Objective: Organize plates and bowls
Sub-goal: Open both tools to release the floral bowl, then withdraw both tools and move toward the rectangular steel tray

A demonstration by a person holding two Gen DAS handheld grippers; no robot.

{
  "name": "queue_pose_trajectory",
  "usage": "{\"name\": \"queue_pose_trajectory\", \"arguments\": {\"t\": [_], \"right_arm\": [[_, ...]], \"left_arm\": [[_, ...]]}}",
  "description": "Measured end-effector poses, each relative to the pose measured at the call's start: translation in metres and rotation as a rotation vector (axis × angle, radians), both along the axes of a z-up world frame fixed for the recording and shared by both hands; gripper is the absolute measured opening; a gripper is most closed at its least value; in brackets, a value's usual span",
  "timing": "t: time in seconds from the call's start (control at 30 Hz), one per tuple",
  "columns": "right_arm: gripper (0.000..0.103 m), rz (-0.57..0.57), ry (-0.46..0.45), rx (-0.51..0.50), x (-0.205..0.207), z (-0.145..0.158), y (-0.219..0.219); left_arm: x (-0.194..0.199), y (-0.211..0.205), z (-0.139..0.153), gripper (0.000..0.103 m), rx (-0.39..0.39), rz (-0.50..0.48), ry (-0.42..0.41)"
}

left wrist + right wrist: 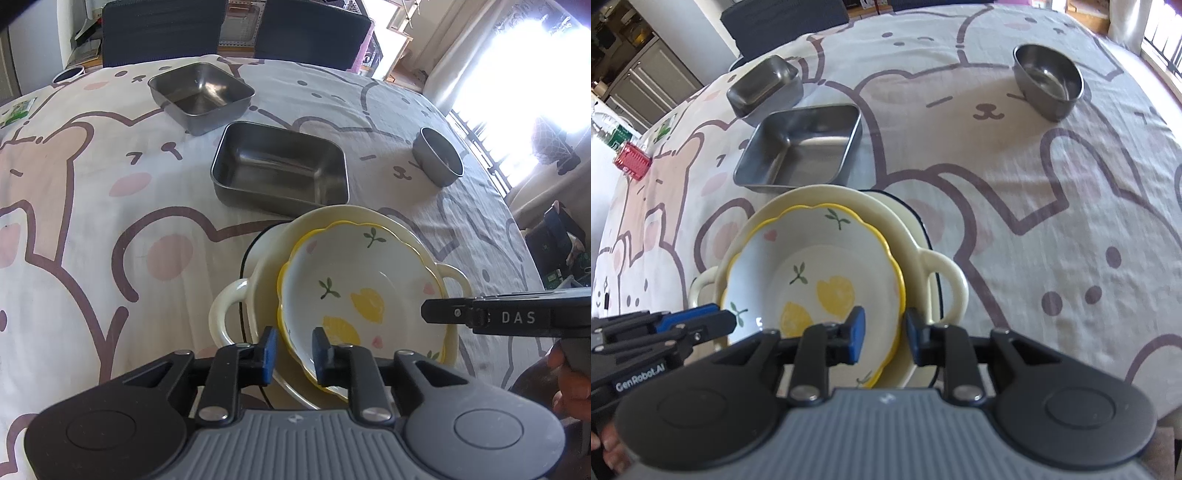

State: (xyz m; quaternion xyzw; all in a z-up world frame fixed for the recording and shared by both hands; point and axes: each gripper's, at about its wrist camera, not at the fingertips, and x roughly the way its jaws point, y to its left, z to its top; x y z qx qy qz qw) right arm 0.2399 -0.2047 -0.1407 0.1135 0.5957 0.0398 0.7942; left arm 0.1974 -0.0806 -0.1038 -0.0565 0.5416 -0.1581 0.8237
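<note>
A yellow-rimmed lemon-print bowl (362, 291) (820, 280) lies tilted in a cream two-handled dish (236, 295) (934, 266), which sits on a black-rimmed plate (248, 254) (923, 229). My left gripper (293, 350) straddles the lemon bowl's near-left rim, jaws slightly apart on each side of it. My right gripper (882, 334) straddles the bowl's right rim the same way. Each gripper shows from the side in the other view, the right gripper (428, 312) and the left gripper (729, 322).
A rectangular steel tray (280, 168) (801, 147) stands just beyond the stack, a square steel tray (201, 96) (764, 88) behind it. A round steel bowl (437, 157) (1049, 81) stands far right. Dark chairs (236, 29) stand behind the table. A red item (631, 162) lies at left.
</note>
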Motion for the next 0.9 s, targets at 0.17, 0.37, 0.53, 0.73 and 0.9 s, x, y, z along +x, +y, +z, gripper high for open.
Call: {"name": "queue_pose_trajectory", "arguments": {"t": [0.17,0.37,0.53,0.73,0.9], "right_arm": [[0.042,0.016,-0.025,-0.006,-0.008,0.008,0.0],[0.052,0.012,-0.06,-0.017,-0.019,0.019,-0.005],[0.069,-0.013,-0.141,-0.025,-0.026,0.032,-0.012],[0.103,-0.093,-0.29,-0.002,-0.021,0.046,-0.02],[0.103,-0.145,-0.333,0.04,0.008,0.046,-0.02]], "left_arm": [[-0.006,-0.002,0.006,0.04,0.0,-0.009,-0.02],[-0.011,-0.001,0.018,0.06,-0.003,-0.021,-0.069],[-0.011,0.006,0.033,0.088,-0.012,-0.008,-0.161],[0.005,0.016,0.048,0.101,0.022,0.017,-0.284],[0.039,0.021,0.048,0.103,0.069,0.03,-0.32]]}}
